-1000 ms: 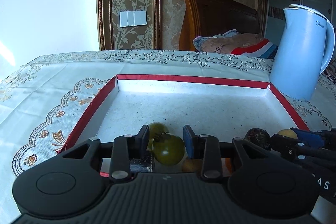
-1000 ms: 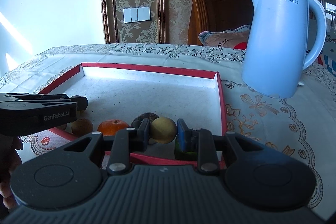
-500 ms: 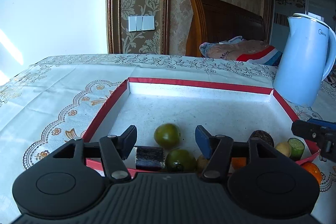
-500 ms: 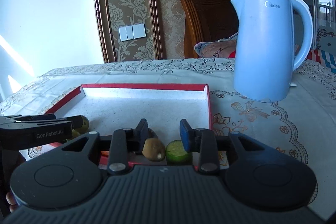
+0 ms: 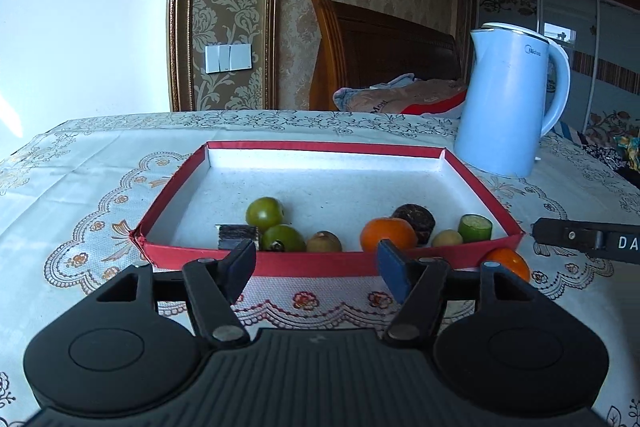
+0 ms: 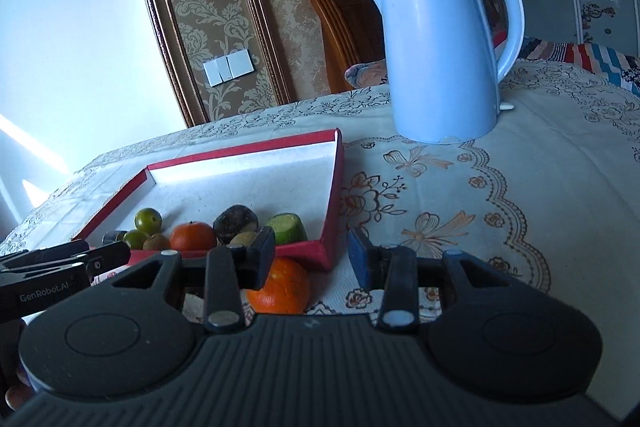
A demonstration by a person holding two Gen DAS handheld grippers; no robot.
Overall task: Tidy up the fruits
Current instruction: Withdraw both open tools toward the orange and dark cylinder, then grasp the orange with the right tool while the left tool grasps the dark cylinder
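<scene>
A red-rimmed white tray (image 5: 320, 263) holds several fruits along its near edge: two green fruits (image 5: 265, 213), a dark block (image 5: 236, 237), a kiwi (image 5: 324, 242), an orange (image 5: 388, 235), a dark round fruit (image 5: 414, 221), a small yellow fruit (image 5: 447, 238) and a green cut piece (image 5: 475, 227). A second orange (image 6: 280, 287) lies on the tablecloth outside the tray's near right corner (image 6: 326, 251). My left gripper (image 5: 316, 265) is open and empty in front of the tray. My right gripper (image 6: 312, 257) is open and empty just above that loose orange.
A light blue kettle (image 5: 508, 103) stands on the tablecloth behind the tray's right side; it also shows in the right wrist view (image 6: 444, 47). A wooden chair (image 5: 380, 55) with clothes on it is behind the table.
Both grippers have pulled back out of the tray and opened wider. The left let go of a green fruit, the right of the small yellow fruit; both fruits now lie in the tray.
</scene>
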